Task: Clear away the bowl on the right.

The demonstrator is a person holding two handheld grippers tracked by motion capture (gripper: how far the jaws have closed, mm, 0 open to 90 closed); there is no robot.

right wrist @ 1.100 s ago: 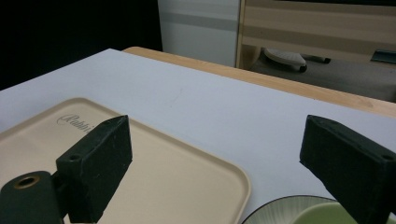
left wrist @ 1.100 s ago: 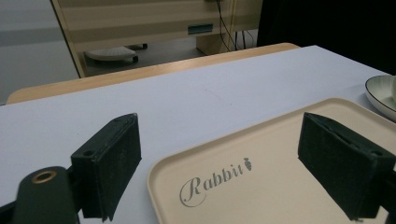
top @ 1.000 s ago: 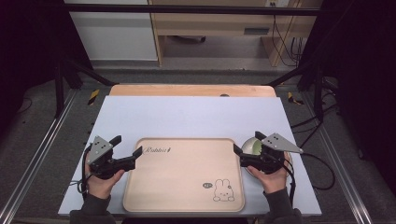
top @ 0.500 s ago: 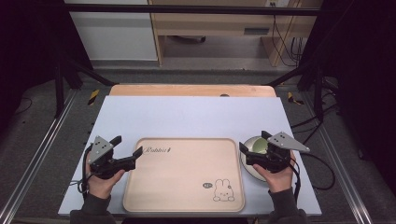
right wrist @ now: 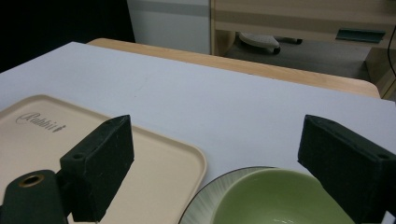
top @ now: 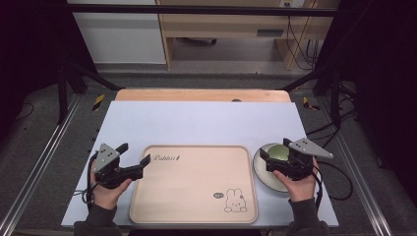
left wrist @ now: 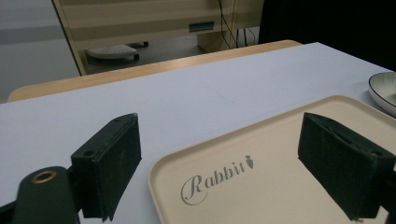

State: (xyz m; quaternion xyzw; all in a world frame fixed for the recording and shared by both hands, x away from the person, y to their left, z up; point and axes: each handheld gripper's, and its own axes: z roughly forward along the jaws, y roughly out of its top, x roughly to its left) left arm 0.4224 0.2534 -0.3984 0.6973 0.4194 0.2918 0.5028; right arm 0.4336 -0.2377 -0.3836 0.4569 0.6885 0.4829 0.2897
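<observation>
A beige tray [top: 196, 187] printed with "Rabbit" and a small bunny lies at the table's front middle. My left gripper [top: 134, 153] hovers open over the tray's near left corner, and its own view shows the left gripper [left wrist: 229, 163] straddling the tray [left wrist: 280, 186] edge with nothing between the jaws. Right of the tray stands a striped plate [top: 259, 173] holding a green bowl [top: 277, 151]. My right gripper [top: 278, 155] is open just above the bowl. In its own view the right gripper [right wrist: 222, 163] spans the green bowl [right wrist: 280, 200] and plate [right wrist: 198, 207], beside the tray [right wrist: 159, 177].
A pale sheet [top: 196, 123] covers the table, with a strip of wooden tabletop [top: 196, 95] at the far edge. Dark frame rails run along both sides, and cables trail off to the right. The plate's rim [left wrist: 383, 91] shows at the left gripper view's right edge.
My right gripper has shifted slightly to the right, staying over the bowl. The left gripper and the tray have not moved.
</observation>
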